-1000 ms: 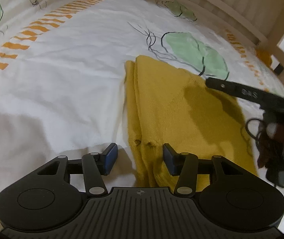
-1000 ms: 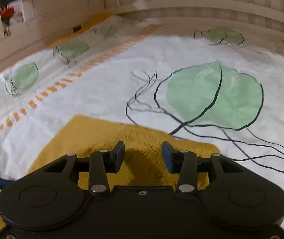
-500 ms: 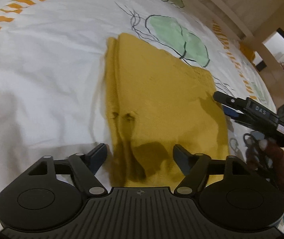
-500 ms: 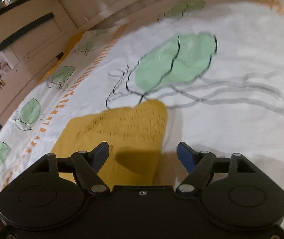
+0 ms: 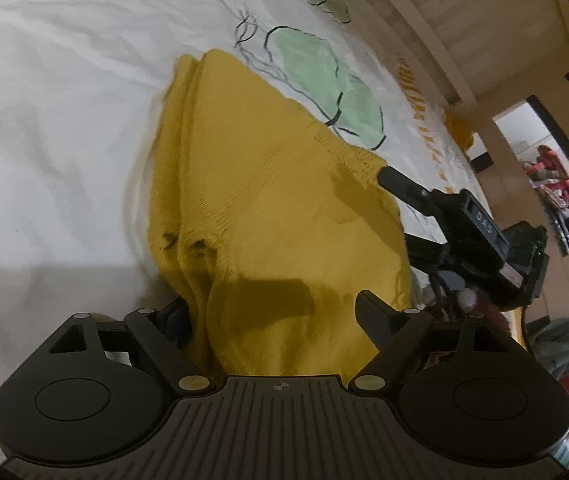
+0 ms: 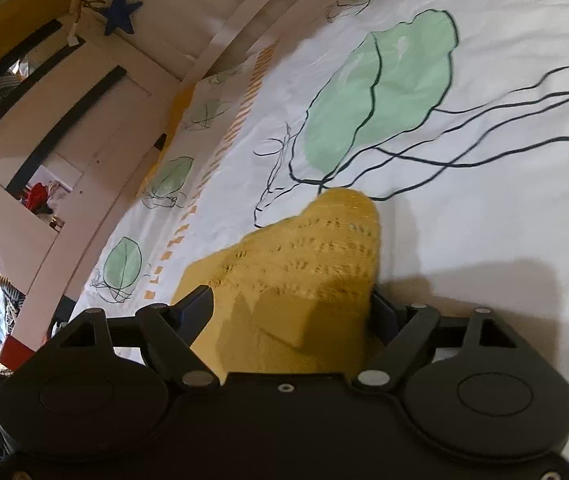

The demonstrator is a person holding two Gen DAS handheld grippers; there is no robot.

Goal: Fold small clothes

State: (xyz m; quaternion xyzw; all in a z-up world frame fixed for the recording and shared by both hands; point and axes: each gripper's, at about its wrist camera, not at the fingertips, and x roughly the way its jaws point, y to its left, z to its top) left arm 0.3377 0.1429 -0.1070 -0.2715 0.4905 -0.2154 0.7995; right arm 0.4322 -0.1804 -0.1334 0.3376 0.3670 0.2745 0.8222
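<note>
Your left gripper (image 5: pixel 272 312) and right gripper (image 6: pixel 290 308), marked "DAS", have just opened wide astride the folded mustard-yellow knitted garment (image 5: pixel 260 200).

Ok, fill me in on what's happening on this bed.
A person is folding a yellow knitted garment on a leaf-print sheet with two handheld grippers. The left gripper and right gripper each straddle an end of the folded garment. Both sets of jaws have just been opening wide, with cloth between them but not pinched.
</note>
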